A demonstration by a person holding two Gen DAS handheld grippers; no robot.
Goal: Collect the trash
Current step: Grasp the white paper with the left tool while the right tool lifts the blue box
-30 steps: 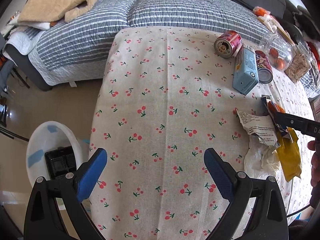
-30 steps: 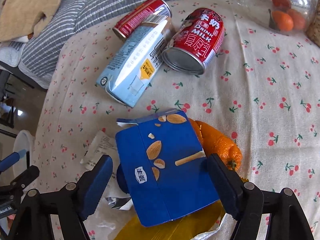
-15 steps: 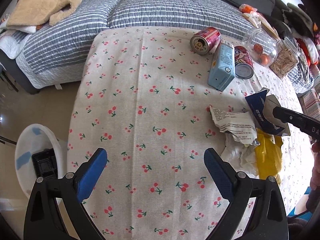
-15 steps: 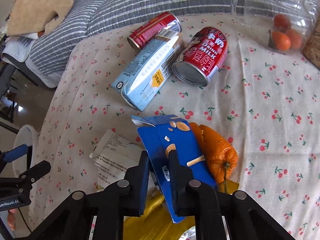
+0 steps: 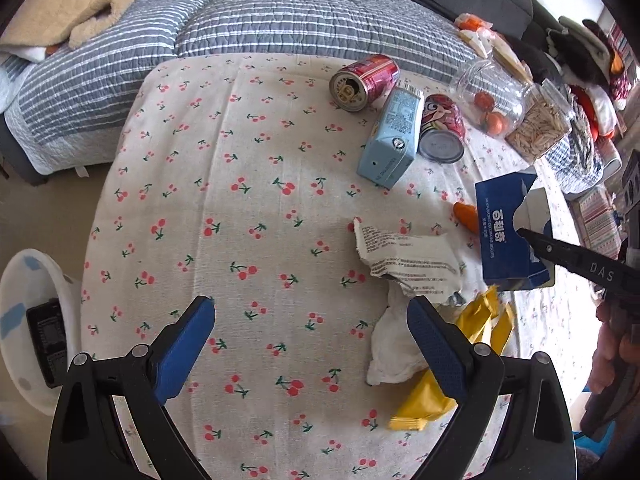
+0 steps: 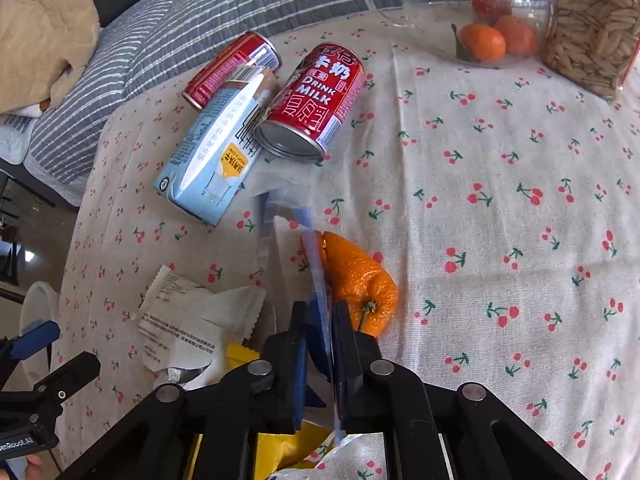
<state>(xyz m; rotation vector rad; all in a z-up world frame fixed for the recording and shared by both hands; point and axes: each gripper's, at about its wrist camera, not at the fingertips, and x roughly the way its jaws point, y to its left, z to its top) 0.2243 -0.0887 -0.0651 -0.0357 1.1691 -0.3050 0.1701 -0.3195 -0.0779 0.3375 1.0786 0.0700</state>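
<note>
My right gripper (image 6: 320, 312) is shut on a flattened blue snack box (image 6: 314, 264), held edge-on just above an orange peel (image 6: 360, 280). The left wrist view shows that blue box (image 5: 508, 232) lifted at the right. My left gripper (image 5: 310, 344) hangs open over the cherry-print tablecloth (image 5: 224, 200), its right finger beside a white tissue (image 5: 394, 344). Around it lie a torn white wrapper (image 5: 408, 256) and a yellow wrapper (image 5: 428, 400). Further back lie a pale blue carton (image 5: 392, 140) and two red cans (image 5: 366, 82) (image 5: 442, 130).
A white bin (image 5: 28, 320) with a black object inside stands on the floor at the left. A glass jar of oranges (image 5: 486, 100) and a jar of seeds (image 5: 538, 128) stand at the table's far right. A striped quilt (image 5: 280, 12) covers the sofa behind.
The right gripper closed on the blue box and raised it off the peel, turning it edge-on. The left gripper moved right, closer to the tissue and wrappers.
</note>
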